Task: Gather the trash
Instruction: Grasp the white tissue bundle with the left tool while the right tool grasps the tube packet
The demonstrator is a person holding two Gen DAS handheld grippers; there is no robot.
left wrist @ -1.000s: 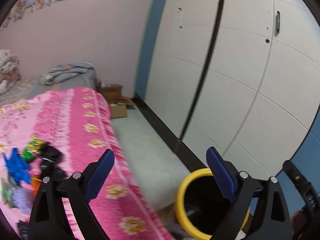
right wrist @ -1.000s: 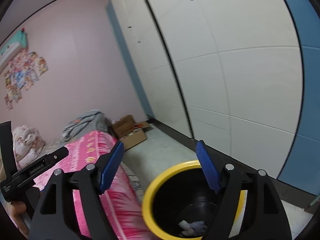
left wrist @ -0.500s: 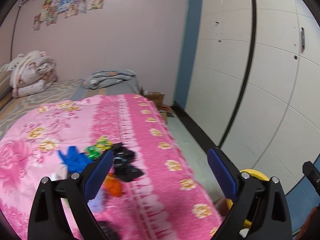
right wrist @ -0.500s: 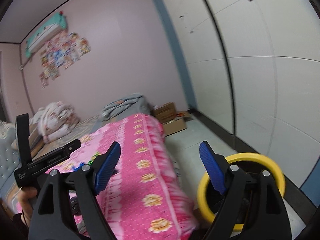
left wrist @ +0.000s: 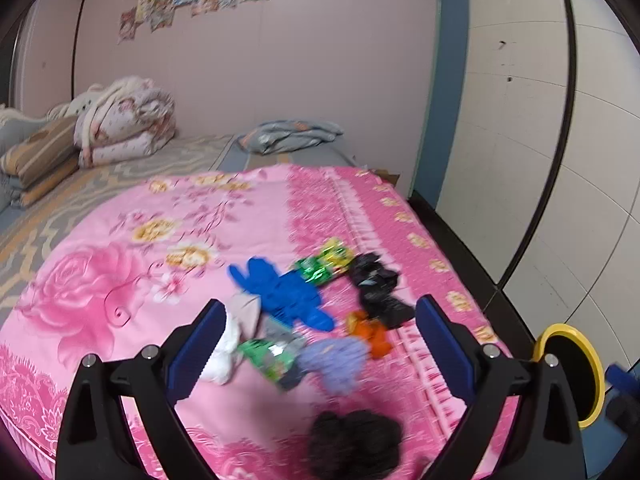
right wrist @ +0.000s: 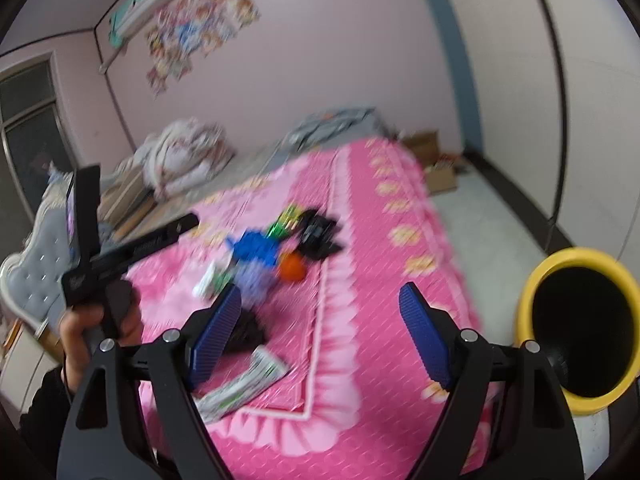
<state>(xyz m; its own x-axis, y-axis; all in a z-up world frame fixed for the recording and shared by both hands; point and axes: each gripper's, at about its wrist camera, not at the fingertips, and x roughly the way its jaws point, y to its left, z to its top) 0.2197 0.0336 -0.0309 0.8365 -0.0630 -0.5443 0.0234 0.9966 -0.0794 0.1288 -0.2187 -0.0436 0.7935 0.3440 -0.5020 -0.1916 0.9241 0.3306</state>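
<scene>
A heap of trash lies on the pink flowered bedspread (left wrist: 120,280): a blue glove (left wrist: 284,296), green wrappers (left wrist: 324,264), a black bag (left wrist: 376,288), an orange scrap (left wrist: 370,334), a purple wad (left wrist: 336,360) and a dark clump (left wrist: 356,440). My left gripper (left wrist: 320,320) hangs open just short of the heap, holding nothing. My right gripper (right wrist: 320,308) is open and empty over the bed's corner. The blue glove (right wrist: 252,248) and black bag (right wrist: 320,232) lie beyond it. A white-and-green wrapper (right wrist: 240,388) lies under its left finger. The yellow-rimmed bin (right wrist: 524,312) stands on the floor to the right.
The bin (left wrist: 596,380) sits past the bed's right edge. White wardrobe doors (left wrist: 540,120) line the right side, with a strip of floor (right wrist: 480,216) and cardboard boxes (right wrist: 436,168) between them and the bed. Folded quilts (left wrist: 124,120) are piled at the head. A hand (right wrist: 80,328) grips the left tool.
Both views have swung left, away from the bin and wardrobe toward the bed. The trash heap now sits between the left fingers; the bin has slid to the right edge.
</scene>
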